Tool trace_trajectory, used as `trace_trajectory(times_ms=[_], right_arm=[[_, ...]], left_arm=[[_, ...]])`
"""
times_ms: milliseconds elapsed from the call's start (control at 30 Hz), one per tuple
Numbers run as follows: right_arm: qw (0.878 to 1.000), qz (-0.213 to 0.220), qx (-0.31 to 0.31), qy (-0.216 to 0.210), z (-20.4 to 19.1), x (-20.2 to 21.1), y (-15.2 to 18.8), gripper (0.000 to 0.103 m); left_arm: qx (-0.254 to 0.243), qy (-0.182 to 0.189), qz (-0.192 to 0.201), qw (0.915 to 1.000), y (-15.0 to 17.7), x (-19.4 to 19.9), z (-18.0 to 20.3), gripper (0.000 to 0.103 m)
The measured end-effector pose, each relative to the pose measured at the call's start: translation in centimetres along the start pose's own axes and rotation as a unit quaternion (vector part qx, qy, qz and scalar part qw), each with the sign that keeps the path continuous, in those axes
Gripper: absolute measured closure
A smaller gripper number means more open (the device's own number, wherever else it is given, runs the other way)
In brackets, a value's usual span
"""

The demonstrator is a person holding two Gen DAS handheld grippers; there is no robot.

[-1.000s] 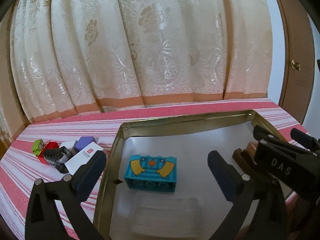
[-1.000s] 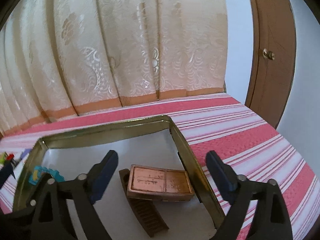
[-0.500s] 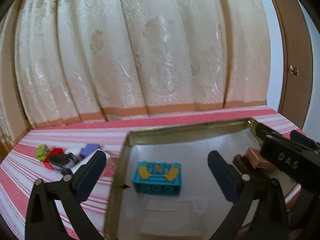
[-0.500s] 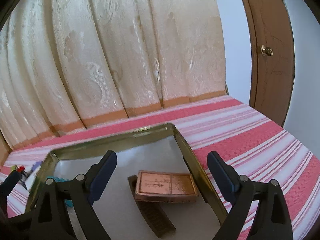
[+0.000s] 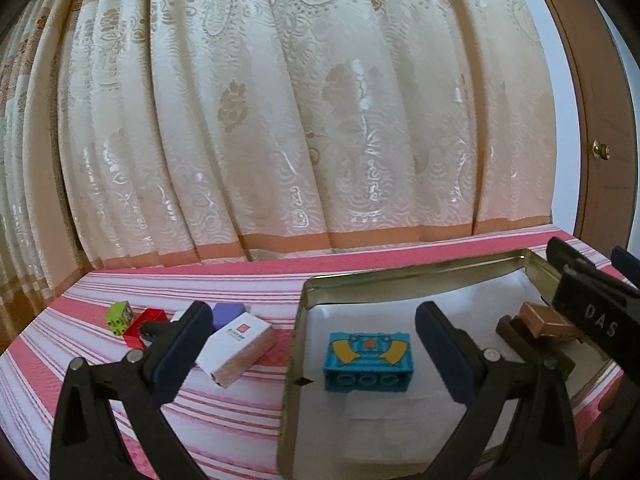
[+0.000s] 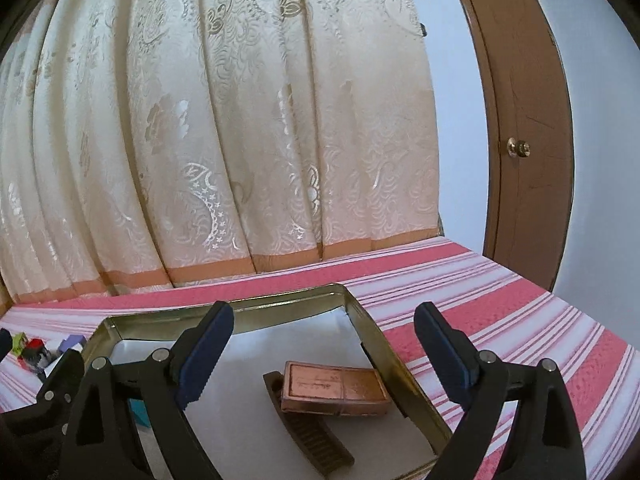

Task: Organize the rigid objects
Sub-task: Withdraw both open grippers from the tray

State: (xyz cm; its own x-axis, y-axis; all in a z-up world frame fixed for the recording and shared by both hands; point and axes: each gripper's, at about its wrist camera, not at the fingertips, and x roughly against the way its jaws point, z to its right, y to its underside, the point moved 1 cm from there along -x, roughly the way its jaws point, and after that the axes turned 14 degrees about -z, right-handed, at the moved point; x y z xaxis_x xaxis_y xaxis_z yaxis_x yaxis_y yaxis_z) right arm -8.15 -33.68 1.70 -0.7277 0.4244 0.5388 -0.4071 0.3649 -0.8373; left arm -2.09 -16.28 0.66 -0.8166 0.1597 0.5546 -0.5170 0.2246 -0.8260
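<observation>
A gold metal tray (image 5: 404, 274) sits on the striped cloth; its rim also shows in the right wrist view (image 6: 372, 332). Inside lie a teal toy brick (image 5: 368, 362), a copper-brown box (image 6: 334, 388) and a dark brown ridged piece (image 6: 312, 438) under it. Left of the tray lie a white box (image 5: 238, 346), a purple block (image 5: 228, 312), a red block (image 5: 146, 322) and a green block (image 5: 119, 315). My left gripper (image 5: 308, 348) is open and empty, straddling the tray's left rim. My right gripper (image 6: 324, 348) is open and empty above the copper-brown box.
A cream curtain (image 5: 280, 120) hangs behind the table. A brown door (image 6: 528, 140) with a knob stands at the right. The pink striped cloth (image 6: 500, 312) runs to the right of the tray. A small dark object sits beside the red block, partly hidden by my left finger.
Both grippers have pulled back and tilted up, so the tray and objects sit lower in view. My left gripper has swung left, bringing the white box and blocks nearer the centre.
</observation>
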Motion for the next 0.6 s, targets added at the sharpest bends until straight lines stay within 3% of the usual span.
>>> trace_trajectory(times_ms=[600], right_arm=[[1.000, -0.001, 0.024, -0.003, -4.0, 1.6, 1.5, 0.010]], left_arm=[[0.040, -0.016, -0.025, 0.9988, 0.6, -0.9, -6.4, 0.000]])
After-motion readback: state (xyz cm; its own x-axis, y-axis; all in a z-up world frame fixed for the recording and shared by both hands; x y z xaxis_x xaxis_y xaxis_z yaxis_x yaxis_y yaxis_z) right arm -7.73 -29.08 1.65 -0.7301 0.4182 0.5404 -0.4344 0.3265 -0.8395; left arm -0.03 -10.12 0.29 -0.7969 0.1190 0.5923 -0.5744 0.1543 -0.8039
